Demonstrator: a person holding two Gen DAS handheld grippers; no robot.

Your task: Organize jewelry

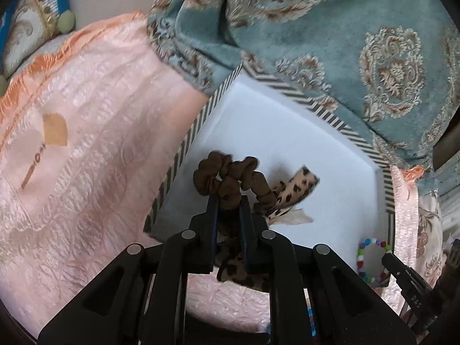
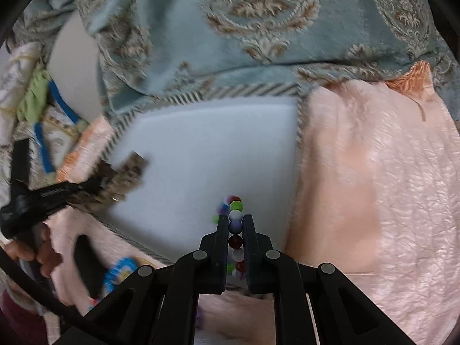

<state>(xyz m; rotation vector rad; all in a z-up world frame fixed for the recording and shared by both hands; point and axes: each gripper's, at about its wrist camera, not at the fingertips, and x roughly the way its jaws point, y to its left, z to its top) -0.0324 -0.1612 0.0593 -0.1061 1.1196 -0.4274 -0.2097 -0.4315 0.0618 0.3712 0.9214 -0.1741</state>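
In the left wrist view, our left gripper (image 1: 228, 198) is closed on a brown scrunchie (image 1: 230, 179), whose gathered loop bulges out past the fingertips (image 1: 212, 201). We hold it over the near left part of a shallow white box (image 1: 287, 120) with a black-and-white striped rim. Just right of the scrunchie, a leopard-print hair tie (image 1: 296, 189) hangs or lies against the white floor of the box; we cannot tell which. A second leopard-print piece (image 1: 238, 273) shows below, between the gripper's fingers. In the box's near right corner sits a bracelet of coloured beads (image 1: 372, 260), and the tip of our right gripper (image 1: 402, 273) reaches it from the right edge. The box rests on a pink quilted cover (image 1: 86, 143), with a teal patterned blanket (image 1: 330, 28) bunched against its far side.

In the right wrist view, our right gripper (image 2: 235, 221) is clamped on the beaded bracelet (image 2: 235, 215): white, purple and dark red beads line up between the fingers (image 2: 222, 230), and green and red ones stick out beyond the tips. We hold it over the near edge of the white box (image 2: 215, 149). At the left, blurred, our left gripper (image 2: 43, 198) carries the dark scrunchie and leopard piece (image 2: 129, 172) over the box's left corner. The pink cover (image 2: 373, 187) spreads to the right and the teal blanket (image 2: 244, 28) lies beyond.
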